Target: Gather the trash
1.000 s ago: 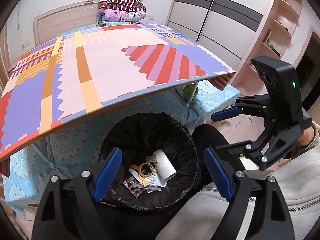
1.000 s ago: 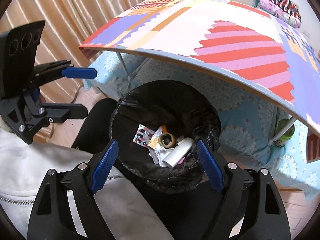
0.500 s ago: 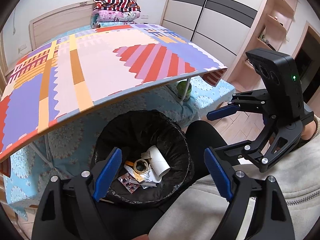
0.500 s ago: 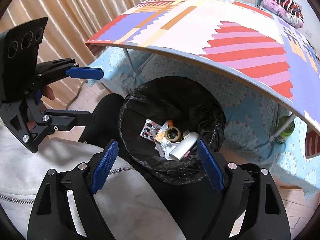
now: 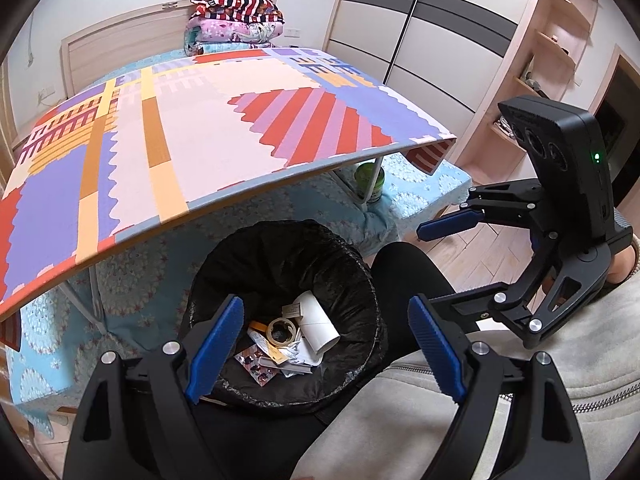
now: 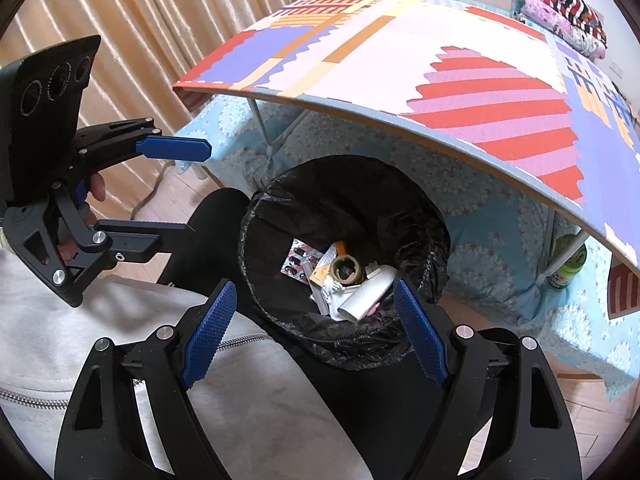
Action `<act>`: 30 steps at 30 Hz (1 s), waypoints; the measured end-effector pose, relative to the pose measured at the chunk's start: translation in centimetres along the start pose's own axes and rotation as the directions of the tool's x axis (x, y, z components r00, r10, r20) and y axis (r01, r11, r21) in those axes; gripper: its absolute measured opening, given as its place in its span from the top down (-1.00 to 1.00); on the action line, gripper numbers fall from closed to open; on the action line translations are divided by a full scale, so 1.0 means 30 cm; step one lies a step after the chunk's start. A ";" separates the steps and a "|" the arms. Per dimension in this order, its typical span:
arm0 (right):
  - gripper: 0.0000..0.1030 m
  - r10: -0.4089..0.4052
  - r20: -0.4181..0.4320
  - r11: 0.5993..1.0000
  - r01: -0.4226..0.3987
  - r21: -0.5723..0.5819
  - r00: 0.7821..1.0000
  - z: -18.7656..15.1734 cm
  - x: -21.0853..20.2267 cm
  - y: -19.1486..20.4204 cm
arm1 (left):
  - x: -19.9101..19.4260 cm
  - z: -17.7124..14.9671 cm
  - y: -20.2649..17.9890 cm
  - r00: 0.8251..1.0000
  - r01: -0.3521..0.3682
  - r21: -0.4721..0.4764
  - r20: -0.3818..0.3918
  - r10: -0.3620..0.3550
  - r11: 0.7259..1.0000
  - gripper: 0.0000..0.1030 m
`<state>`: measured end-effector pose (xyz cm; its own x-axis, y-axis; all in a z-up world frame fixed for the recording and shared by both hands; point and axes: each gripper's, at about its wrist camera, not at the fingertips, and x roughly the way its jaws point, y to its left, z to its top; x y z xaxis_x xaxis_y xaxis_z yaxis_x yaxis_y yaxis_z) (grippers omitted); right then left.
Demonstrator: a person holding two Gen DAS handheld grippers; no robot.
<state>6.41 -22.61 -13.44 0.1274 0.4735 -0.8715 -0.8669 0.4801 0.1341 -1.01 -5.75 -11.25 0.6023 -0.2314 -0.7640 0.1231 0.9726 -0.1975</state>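
A bin lined with a black bag (image 5: 280, 248) stands on the floor below the table edge, also in the right wrist view (image 6: 344, 184). Inside lie a white tube (image 5: 318, 322), a tape roll (image 5: 282, 330), a blister pack (image 5: 256, 364) and crumpled paper; the same tube (image 6: 368, 292) and tape roll (image 6: 346, 270) show from the right. My left gripper (image 5: 324, 344) is open and empty above the bin. My right gripper (image 6: 312, 332) is open and empty above the bin's near rim. Each gripper shows in the other view: the right (image 5: 444, 262), the left (image 6: 192, 190).
A folding table with a colourful patterned top (image 5: 192, 120) overhangs the bin. A bed with a blue cover (image 5: 52, 344) lies beneath and behind it. A green bottle (image 5: 370, 186) stands by a table leg. Folded blankets (image 5: 236, 20), wardrobe, shelves and curtains (image 6: 120, 20) surround. My lap is below.
Both grippers have pulled back and up from the bin, so it looks smaller and lower in both views. Both stay open and empty. The trash has not moved.
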 end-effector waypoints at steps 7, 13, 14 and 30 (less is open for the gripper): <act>-0.57 0.004 0.003 1.000 -0.004 -0.006 1.000 0.001 -0.002 0.007 | -0.002 0.000 -0.004 1.000 0.000 0.004 0.002 0.000 1.000 -0.58; -0.57 0.000 0.006 1.000 0.000 -0.013 1.000 0.002 -0.008 0.012 | -0.001 0.002 -0.006 1.000 0.008 0.001 0.001 -0.008 1.000 -0.58; -0.57 0.000 0.006 1.000 0.000 -0.013 1.000 0.002 -0.007 0.012 | -0.002 0.002 -0.007 1.000 0.009 0.002 0.001 -0.009 1.000 -0.58; -0.57 0.001 0.017 1.000 0.000 -0.013 1.000 0.008 -0.012 0.014 | -0.013 0.000 0.001 1.000 0.013 -0.009 0.011 -0.012 1.000 -0.58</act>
<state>6.11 -22.39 -12.97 0.1351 0.4864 -0.8632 -0.8734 0.4699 0.1281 -1.24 -5.64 -10.96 0.6095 -0.2431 -0.7546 0.1237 0.9693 -0.2124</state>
